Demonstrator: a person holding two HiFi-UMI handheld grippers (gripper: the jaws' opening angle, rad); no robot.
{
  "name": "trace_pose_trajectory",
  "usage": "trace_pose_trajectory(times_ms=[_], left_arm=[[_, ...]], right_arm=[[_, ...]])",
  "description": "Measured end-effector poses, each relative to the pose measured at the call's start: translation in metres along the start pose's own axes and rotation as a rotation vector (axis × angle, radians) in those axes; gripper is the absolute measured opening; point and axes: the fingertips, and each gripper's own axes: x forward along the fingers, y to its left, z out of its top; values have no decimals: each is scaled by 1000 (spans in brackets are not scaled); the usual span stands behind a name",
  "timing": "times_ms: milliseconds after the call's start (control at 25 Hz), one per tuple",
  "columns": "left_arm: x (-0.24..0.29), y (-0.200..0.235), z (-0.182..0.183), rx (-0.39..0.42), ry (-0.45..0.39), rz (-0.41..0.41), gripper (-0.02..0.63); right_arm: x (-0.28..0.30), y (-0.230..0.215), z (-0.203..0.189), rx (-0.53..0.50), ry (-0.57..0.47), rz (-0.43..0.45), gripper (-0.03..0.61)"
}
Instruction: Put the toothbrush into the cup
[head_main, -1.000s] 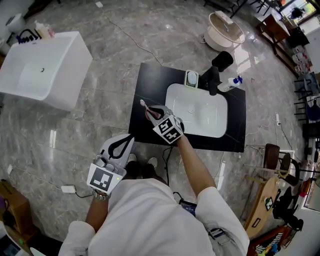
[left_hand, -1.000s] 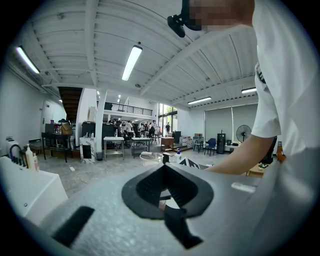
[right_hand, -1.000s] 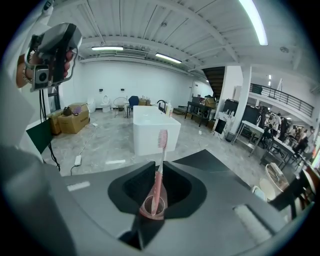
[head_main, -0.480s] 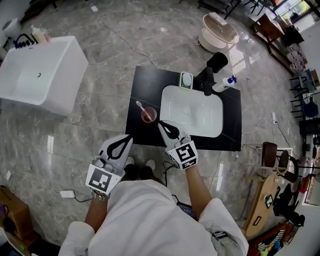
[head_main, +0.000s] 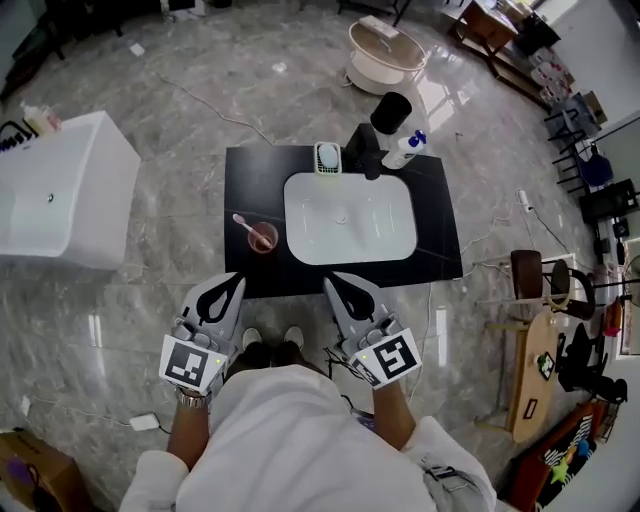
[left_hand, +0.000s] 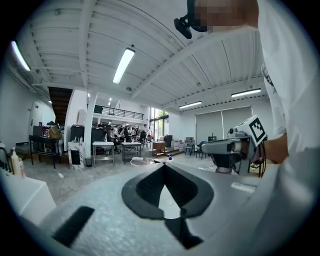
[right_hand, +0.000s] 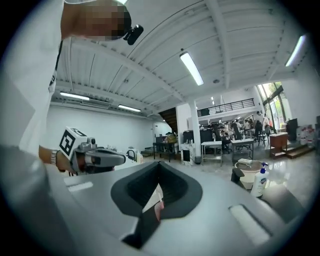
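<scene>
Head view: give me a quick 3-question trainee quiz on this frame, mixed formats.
1. True or false: the toothbrush stands in the cup.
2. Relative to the basin, the cup stands: A) inside it; B) on the black counter, at its left; C) on the floor.
3. Fill in: the left gripper and the right gripper are both ____ (open/shut) and hold nothing.

Key: 1 true; 2 B; 3 shut.

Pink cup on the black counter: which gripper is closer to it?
Left. In the head view, the left gripper is just below the cup; the right gripper is farther, below and right.
</scene>
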Motion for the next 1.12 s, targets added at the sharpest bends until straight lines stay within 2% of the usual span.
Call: trace_pose_trajectory(times_ms=[120,320,640,920,1120], left_arm=[[3,-4,-2,2,18,-13,-2],[4,-8,7,12,-16,-16,-2],[-6,-8,3,7,-5,2,-2],[-5,-19,16,23,-58,-26,-2],[-6,-17,4,16,-11,-11,-2]], right_arm=[[-10,0,19,2,-49,-3,11],[-12,4,29,6,-78,10,12],[-3,16,32,2,-82,55,11],[0,25,29,-5,-63,78,11],[-4,26,31,-5,-68,83,11]])
